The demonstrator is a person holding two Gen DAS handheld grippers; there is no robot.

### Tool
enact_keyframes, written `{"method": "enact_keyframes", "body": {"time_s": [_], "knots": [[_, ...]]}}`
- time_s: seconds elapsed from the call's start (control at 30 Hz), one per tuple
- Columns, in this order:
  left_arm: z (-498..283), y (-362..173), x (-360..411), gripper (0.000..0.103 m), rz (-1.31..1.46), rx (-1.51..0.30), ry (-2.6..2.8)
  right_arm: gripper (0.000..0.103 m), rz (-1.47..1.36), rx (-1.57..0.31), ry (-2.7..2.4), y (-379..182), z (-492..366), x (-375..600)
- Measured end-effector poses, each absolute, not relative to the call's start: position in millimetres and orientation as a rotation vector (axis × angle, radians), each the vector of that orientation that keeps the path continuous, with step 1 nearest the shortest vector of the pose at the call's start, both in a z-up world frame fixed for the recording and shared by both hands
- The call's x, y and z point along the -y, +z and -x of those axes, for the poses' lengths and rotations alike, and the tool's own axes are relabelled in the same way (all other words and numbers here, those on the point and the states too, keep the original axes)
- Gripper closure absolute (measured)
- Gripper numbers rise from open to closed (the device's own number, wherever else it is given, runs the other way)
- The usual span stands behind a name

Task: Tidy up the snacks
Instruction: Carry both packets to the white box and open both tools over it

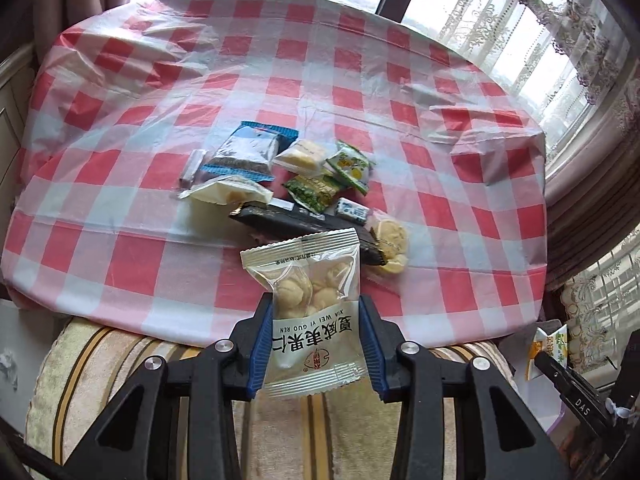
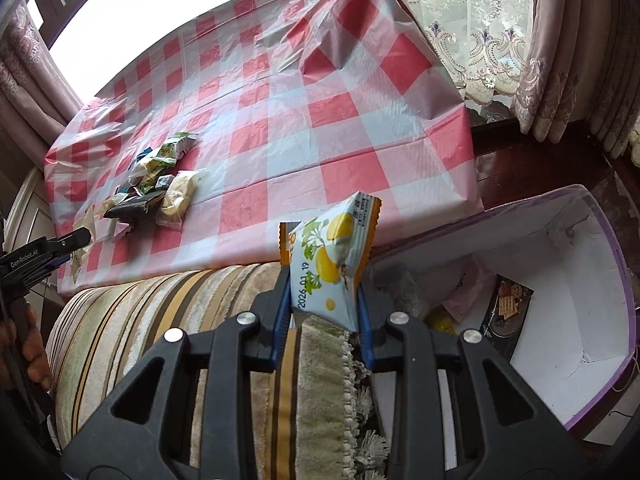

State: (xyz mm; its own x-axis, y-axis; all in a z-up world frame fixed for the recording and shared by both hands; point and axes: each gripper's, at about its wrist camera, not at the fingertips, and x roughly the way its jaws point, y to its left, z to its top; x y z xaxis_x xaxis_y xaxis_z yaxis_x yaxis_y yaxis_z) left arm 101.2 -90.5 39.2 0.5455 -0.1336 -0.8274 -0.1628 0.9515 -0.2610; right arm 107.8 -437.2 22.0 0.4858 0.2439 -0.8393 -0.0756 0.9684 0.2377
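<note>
**Two packets lifted clear, box waiting beside the worktop**

A clear nut packet (image 1: 314, 312) is clamped by its lower half between the fingers of the left gripper (image 1: 316, 320), so that its top stands free above them. A blue-and-yellow packet (image 2: 332, 264) is pinched the same way in the right gripper (image 2: 322, 312). Both are held over the striped cushion (image 2: 168, 312), just off the near edge of the worktop (image 2: 320, 128), which seems to suit carrying rather than setting down.

The pile (image 1: 288, 184) of remaining snacks lies back on the worktop, near its middle. The box (image 2: 576, 240), already holding a few packets, stands open beyond the worktop's right corner, just past the right packet. Between that packet and the box rim nothing is seen in the way; the worktop's far half is bare cloth.
</note>
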Motion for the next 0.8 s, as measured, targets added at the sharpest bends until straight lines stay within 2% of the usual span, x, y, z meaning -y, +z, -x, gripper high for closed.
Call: {"method": "enact_keyframes", "body": {"time_s": [0.43, 0.77, 0.8], "knots": [[-118, 39, 271, 0.061, 0.194, -1.049, -0.508, 0.070, -0.257, -1.086, -0.010, -2, -95, 523], [-103, 19, 350, 0.059, 0.119, -1.187, -0.765, 0.067, -0.308, -1.109, -0.084, -12, -89, 562], [-101, 16, 355, 0.056, 0.122, -1.209, -0.791, 0.066, -0.312, -1.109, -0.089, -12, -89, 563]]}}
